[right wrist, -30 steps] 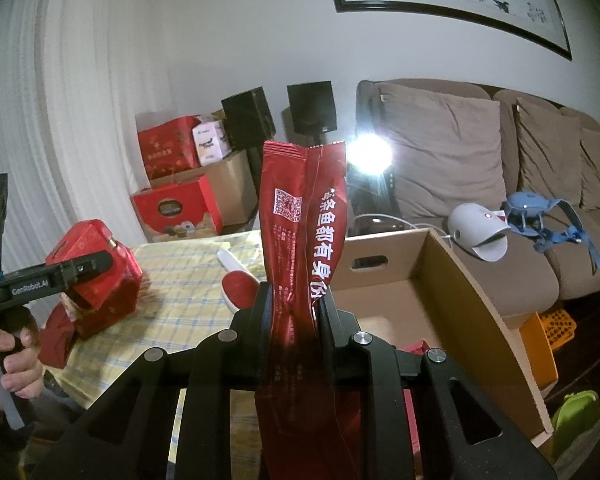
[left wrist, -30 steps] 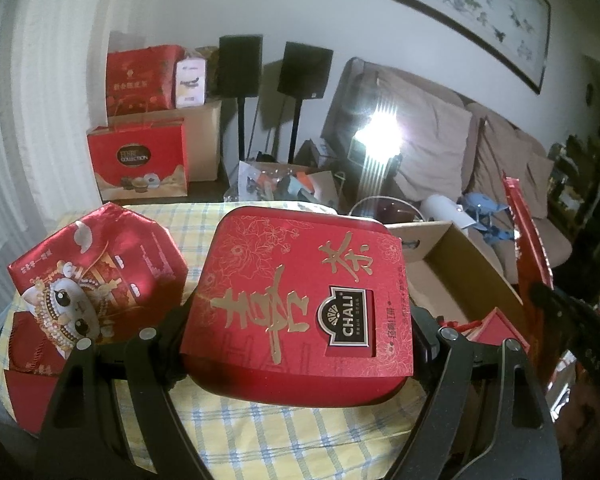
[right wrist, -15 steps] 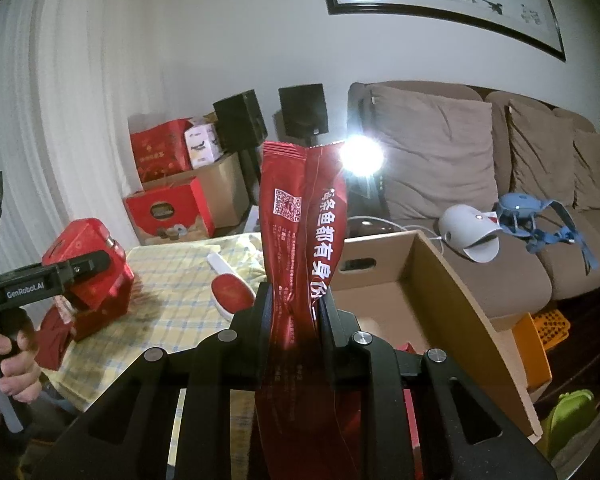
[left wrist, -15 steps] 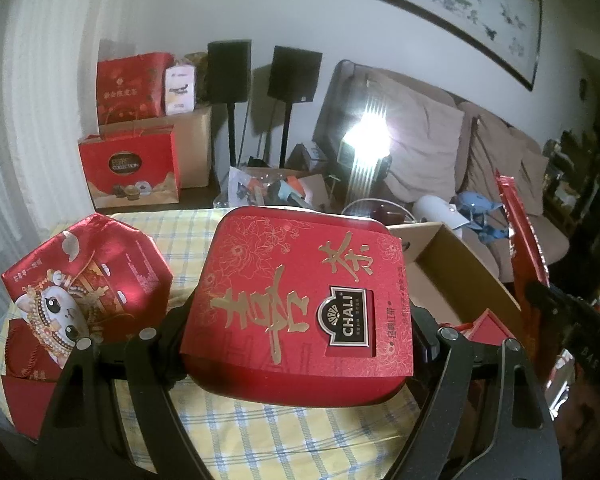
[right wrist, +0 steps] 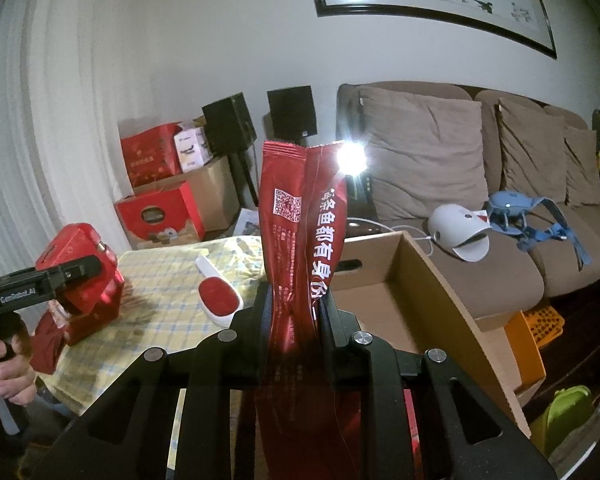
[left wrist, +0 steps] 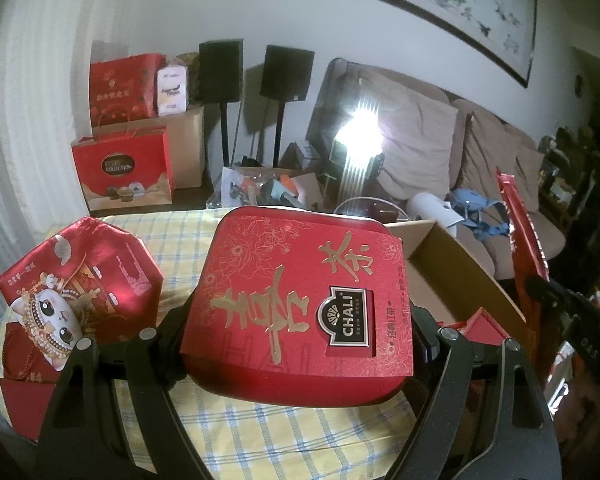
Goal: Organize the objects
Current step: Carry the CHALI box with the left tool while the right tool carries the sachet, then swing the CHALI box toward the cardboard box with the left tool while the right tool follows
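Red everywhere in this one: you're gripping the red CHALI tea box [left wrist: 296,304] in your left gripper [left wrist: 300,332], jaws spread wide and pressing on both of its sides, and it's sitting lifted above the yellow checked tablecloth [left wrist: 260,420] with its gold lettering facing up. Just to its left the octagonal red box with the cartoon cat [left wrist: 80,284] is resting on the cloth. Your right gripper [right wrist: 294,308] is pinching the tall red foil pouch [right wrist: 300,220] near its lower half, fingers nearly together on it, and the pouch is standing upright with the QR code facing the camera. It's hanging right by the near left corner of the open cardboard box [right wrist: 440,292], which is sitting beside the table in front of the sofa [right wrist: 480,152]. A white scoop with a red bowl [right wrist: 216,292] is lying on the cloth to the pouch's left. Your hand [right wrist: 4,364] is showing at the far left, wrapping the other tool's handle
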`<action>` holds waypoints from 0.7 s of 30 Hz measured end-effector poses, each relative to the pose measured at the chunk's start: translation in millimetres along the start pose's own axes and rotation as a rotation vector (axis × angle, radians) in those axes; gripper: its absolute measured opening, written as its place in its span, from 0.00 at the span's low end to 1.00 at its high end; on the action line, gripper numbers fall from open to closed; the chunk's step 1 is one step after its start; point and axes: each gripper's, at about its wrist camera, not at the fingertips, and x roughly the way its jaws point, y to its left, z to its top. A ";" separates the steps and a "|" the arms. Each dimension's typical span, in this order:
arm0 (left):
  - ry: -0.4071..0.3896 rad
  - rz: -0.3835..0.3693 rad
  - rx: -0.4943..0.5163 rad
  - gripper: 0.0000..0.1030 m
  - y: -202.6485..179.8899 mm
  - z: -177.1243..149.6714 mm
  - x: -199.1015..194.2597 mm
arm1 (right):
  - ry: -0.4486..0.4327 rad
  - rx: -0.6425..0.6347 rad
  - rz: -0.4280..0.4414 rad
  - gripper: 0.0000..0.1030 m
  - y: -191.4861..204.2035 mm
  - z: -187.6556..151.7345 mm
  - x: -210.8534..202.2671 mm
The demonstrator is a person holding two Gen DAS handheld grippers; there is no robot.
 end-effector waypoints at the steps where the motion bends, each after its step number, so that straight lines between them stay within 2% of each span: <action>1: 0.000 -0.001 0.000 0.79 -0.5 0.3 0.3 | -0.001 0.001 -0.001 0.21 -0.8 0.3 -0.3; 21: 0.001 -0.028 0.026 0.79 -15.4 3.8 1.7 | 0.001 0.007 -0.011 0.21 -11.0 1.8 -2.9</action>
